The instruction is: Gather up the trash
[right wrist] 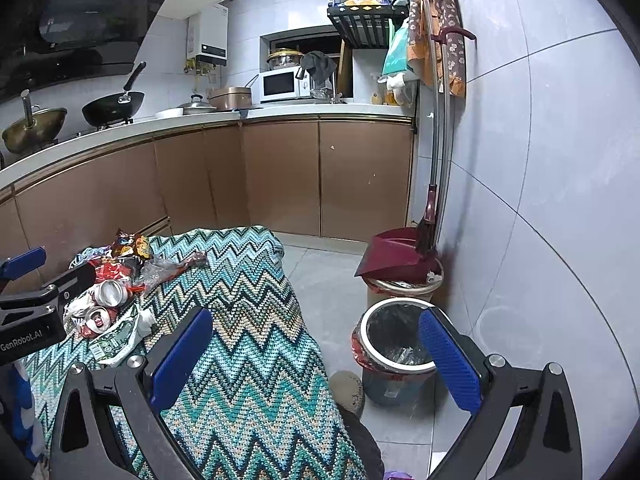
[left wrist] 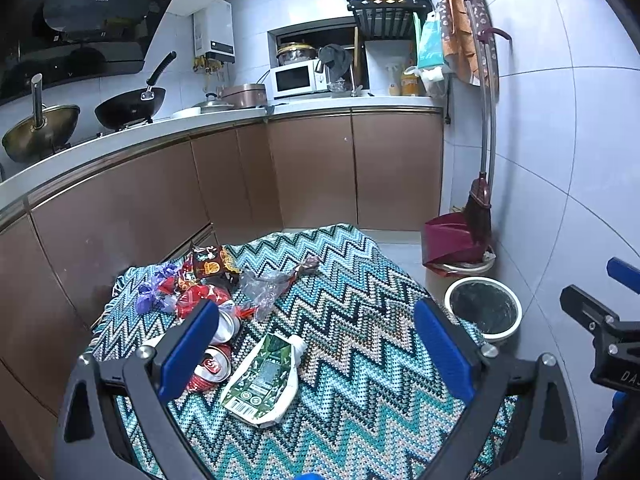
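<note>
Both jaws gaping empty, the left gripper [left wrist: 316, 344] is hovering over the green pouch [left wrist: 264, 380] just ahead, while the right gripper [right wrist: 316, 356] is waiting by the bin [right wrist: 394, 340].

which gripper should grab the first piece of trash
Left. The left gripper is open right over the green pouch and cans; the right gripper faces the bin.

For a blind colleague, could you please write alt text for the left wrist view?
The open left gripper hovers over a zigzag cloth holding a flattened green pouch, crushed cans and wrappers. A lined bin stands on the floor to the right.
</note>
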### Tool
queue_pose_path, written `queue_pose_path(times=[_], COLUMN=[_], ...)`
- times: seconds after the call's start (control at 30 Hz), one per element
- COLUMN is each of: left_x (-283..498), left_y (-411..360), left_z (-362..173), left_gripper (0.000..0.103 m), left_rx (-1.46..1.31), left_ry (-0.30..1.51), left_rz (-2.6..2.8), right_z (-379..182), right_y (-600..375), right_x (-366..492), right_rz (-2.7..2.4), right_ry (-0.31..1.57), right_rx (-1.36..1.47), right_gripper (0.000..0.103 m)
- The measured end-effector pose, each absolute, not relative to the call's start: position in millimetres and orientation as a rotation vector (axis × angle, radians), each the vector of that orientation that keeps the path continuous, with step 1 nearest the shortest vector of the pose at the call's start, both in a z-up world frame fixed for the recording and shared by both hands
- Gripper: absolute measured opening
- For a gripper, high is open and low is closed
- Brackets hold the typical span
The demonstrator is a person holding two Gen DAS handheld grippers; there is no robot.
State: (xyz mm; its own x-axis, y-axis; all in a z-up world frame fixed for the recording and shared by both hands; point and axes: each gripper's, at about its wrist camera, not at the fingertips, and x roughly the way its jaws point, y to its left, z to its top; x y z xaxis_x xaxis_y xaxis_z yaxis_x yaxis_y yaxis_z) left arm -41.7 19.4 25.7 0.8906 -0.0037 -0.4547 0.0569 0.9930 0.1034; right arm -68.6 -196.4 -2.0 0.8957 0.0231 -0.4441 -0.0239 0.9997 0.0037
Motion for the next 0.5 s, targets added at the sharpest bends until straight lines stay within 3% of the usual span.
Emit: queue_pose_path(times=[0.5], left_x=[-38.4], left_y=[17.8], left_z=[37.2], left_gripper=[0.098], left_rx=[0.139], left_ry=[0.428], left_rz=[0.005], right_z=[4.6], right_y=[-194.2], right_x=[-64.9], right_rz=[0.055], right_ry=[0.44], right_rx=[0.015], right_gripper=[0.103])
